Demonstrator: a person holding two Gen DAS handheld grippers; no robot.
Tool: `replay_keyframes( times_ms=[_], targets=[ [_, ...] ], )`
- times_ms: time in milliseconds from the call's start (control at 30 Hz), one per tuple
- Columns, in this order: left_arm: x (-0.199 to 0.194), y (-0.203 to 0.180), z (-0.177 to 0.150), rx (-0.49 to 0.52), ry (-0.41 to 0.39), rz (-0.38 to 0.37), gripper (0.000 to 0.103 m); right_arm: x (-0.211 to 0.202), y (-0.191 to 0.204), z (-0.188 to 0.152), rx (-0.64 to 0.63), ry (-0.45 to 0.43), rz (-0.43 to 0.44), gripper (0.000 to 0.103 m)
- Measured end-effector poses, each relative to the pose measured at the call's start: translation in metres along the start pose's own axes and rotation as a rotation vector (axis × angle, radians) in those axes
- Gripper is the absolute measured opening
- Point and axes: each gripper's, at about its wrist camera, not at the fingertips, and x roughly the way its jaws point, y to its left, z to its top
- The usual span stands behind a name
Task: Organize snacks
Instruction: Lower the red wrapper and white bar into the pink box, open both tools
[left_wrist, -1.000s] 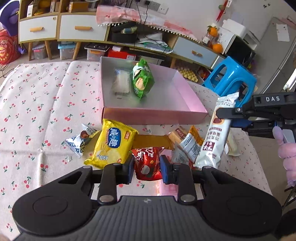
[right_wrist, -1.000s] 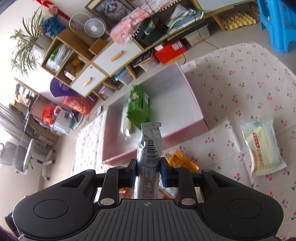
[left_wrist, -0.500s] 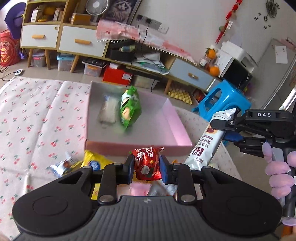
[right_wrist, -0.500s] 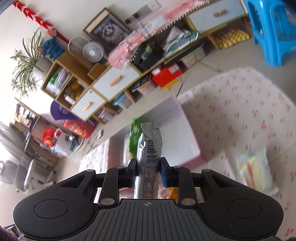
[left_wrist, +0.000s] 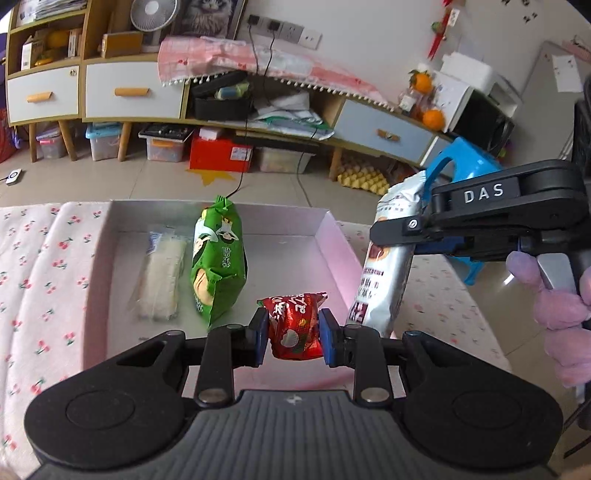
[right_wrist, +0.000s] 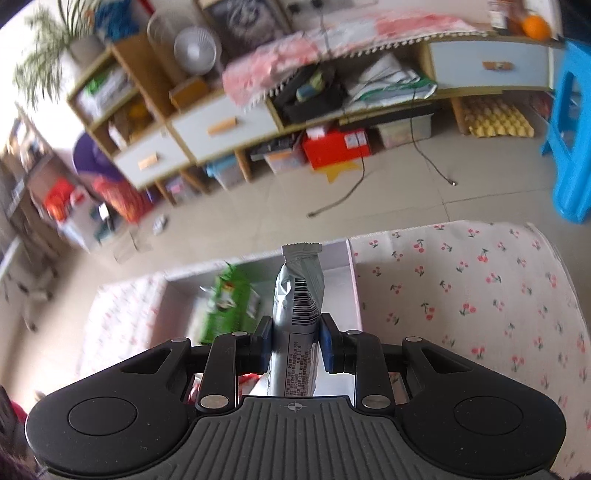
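Two claws pinch snacks: left gripper (left_wrist: 294, 338) a red packet (left_wrist: 294, 325), right gripper (right_wrist: 294, 341) a silver packet (right_wrist: 297, 306). At ten o'clock of it, the green bag (right_wrist: 231, 306) blurs; the silver packet's lower end is hidden.

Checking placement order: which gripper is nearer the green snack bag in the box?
Left. The left gripper, holding a red packet, sits just right of the green snack bag. The right gripper, holding a silver packet, hangs farther right, by the pink box wall.

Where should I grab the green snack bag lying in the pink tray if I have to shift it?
Take the green snack bag by its crimped top seal at the far end, coming from above with one finger on each face. That seal is flat and thin; the puffy middle would slip. The clear wrapped snack lies close on its left in the pink tray.
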Motion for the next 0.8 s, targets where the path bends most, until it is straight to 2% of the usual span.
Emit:
replay_keyframes(
  times_ms=[267, 800],
  targets=[
    [0.03, 0.0, 0.002, 0.032, 0.012, 0.041, 0.026, 0.048, -0.003, 0.008, -0.055, 0.086, -0.048, 0.026],
    [0.047, -0.003, 0.012, 0.068, -0.036, 0.061, 0.027, 0.079, -0.005, 0.02, -0.058, 0.108, -0.091, 0.026]
  ],
)
